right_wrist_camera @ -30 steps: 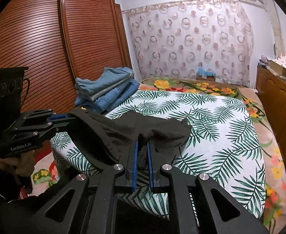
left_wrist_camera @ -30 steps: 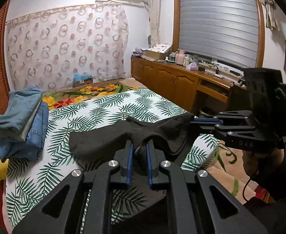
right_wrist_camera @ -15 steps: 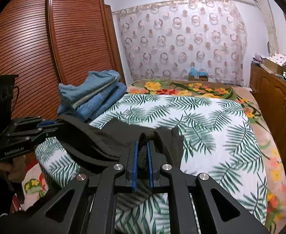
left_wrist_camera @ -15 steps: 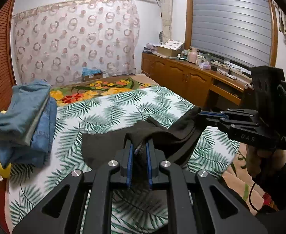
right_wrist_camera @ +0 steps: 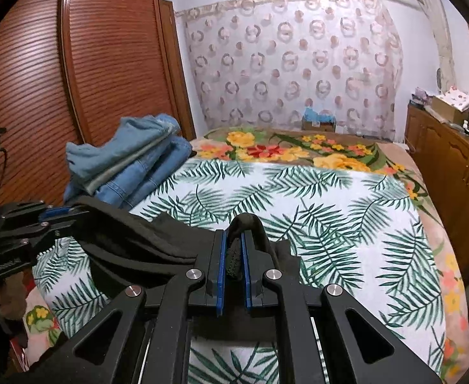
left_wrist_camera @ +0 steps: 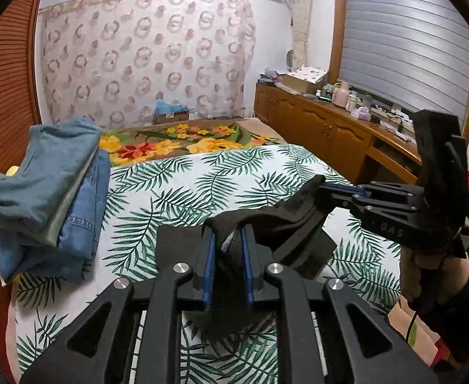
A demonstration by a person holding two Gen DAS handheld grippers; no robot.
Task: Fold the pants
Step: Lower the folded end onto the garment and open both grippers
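Dark black pants (left_wrist_camera: 285, 224) hang bunched between my two grippers above the near end of the bed. My left gripper (left_wrist_camera: 228, 240) is shut on one edge of the pants. My right gripper (right_wrist_camera: 232, 243) is shut on another edge of the pants (right_wrist_camera: 144, 243). In the left wrist view the right gripper (left_wrist_camera: 333, 188) comes in from the right, clamped on the cloth. In the right wrist view the left gripper (right_wrist_camera: 58, 212) comes in from the left, also on the cloth. The lower part of the pants is hidden behind the gripper bodies.
The bed has a palm-leaf sheet (left_wrist_camera: 202, 185) with a floral blanket (left_wrist_camera: 176, 142) beyond it. A stack of folded blue jeans (left_wrist_camera: 52, 185) lies on the bed's left side, also in the right wrist view (right_wrist_camera: 128, 166). A wooden wardrobe (right_wrist_camera: 58, 89) stands left, a cabinet (left_wrist_camera: 330, 134) right.
Both grippers have pulled back toward the near end of the bed and lifted, drawing the pants off the sheet; the cloth now hangs more bunched between them.
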